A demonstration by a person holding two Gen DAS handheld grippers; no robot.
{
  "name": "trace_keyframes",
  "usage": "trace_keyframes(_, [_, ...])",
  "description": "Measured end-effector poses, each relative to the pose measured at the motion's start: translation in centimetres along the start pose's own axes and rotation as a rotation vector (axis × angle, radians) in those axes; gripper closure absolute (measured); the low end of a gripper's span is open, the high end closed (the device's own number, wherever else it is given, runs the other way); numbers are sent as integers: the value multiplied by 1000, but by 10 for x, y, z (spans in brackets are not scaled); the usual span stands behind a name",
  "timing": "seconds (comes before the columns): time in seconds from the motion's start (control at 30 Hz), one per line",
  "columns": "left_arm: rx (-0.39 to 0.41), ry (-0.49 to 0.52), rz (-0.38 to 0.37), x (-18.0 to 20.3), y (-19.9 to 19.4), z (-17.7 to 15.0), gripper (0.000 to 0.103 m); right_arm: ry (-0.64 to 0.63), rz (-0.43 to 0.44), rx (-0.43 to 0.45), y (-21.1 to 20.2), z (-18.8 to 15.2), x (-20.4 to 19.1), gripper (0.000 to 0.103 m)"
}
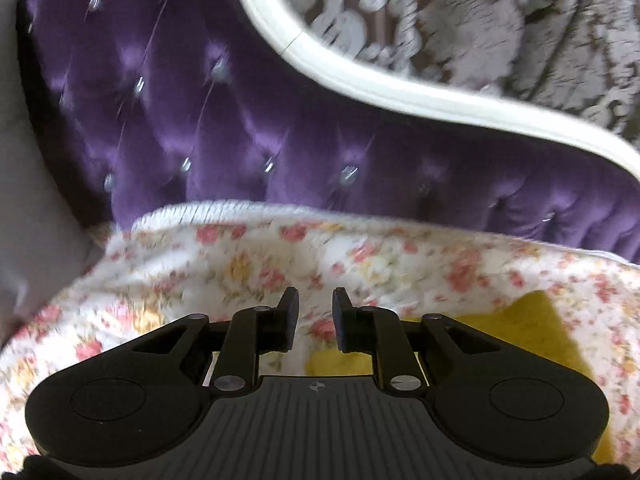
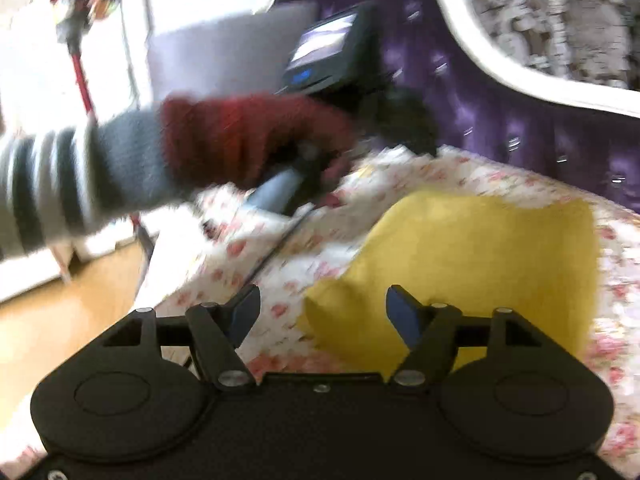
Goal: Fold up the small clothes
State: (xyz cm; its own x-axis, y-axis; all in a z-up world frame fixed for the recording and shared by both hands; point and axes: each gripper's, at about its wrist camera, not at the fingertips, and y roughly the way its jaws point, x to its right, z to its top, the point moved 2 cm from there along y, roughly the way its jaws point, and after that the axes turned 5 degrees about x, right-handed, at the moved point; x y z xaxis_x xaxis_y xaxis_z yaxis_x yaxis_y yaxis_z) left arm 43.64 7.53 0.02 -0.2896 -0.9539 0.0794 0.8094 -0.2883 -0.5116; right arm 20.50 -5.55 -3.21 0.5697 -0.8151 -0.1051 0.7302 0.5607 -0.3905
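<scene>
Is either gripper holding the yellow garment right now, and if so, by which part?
Neither. The right gripper is open above the yellow garment, its fingers clear of it. The left gripper has a small empty gap over the floral cover.

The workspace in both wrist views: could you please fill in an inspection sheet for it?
Surface: floral cover spread over the seat, rumpled.
Job's things: yellow garment lying on the cover, its edges turned in; no gripper touches it.
Clutter: nothing seen.
Grippers: left gripper jaws slightly apart, nothing between them; right gripper jaws wide, nothing between them. A gloved hand with a striped sleeve carries the other gripper in the right wrist view.
Cables: a thin dark line crosses the cover below the gloved hand; too blurred to identify.
Surroundings: purple tufted backrest with white trim, patterned wall, wooden floor.
</scene>
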Motion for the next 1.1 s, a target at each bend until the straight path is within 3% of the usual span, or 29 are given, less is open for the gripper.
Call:
trace_keyframes(0.13, [0,45,-93,28,-10,-3,72,105,-122,71,-17,17,48,30])
trace_keyframes(0.23, [-70,61,-176,52,7,-16,67,143,-217,74,-17,22,75,30])
trace_keyframes(0.33, [-153,54,-135,58,37,-34,65,176,-247,72,-16,24,91,30])
trace_keyframes(0.47, [-133,-29,-148,49,47,-36,64,146,-275,62,-4,32,102,29])
trace_keyframes(0.63, [-125,4,-152,49,42,-39,63,229,-313,77,24,44,144,29])
trace_keyframes(0.77, [-99,14,-154,50,38,-44,63,281,-405,-64,62,29,198,30])
trace_keyframes(0.8, [-97,15,-156,50,38,-44,63,287,-415,-84,66,23,205,25])
trace_keyframes(0.83, [-93,19,-154,51,38,-45,62,314,-406,-74,67,17,212,19])
trace_keyframes(1.0, [-101,31,-153,51,37,-40,62,275,-417,-59,62,16,208,19])
trace_keyframes(1.1, [-107,-4,-178,45,12,-36,60,301,-399,7,41,23,203,19])
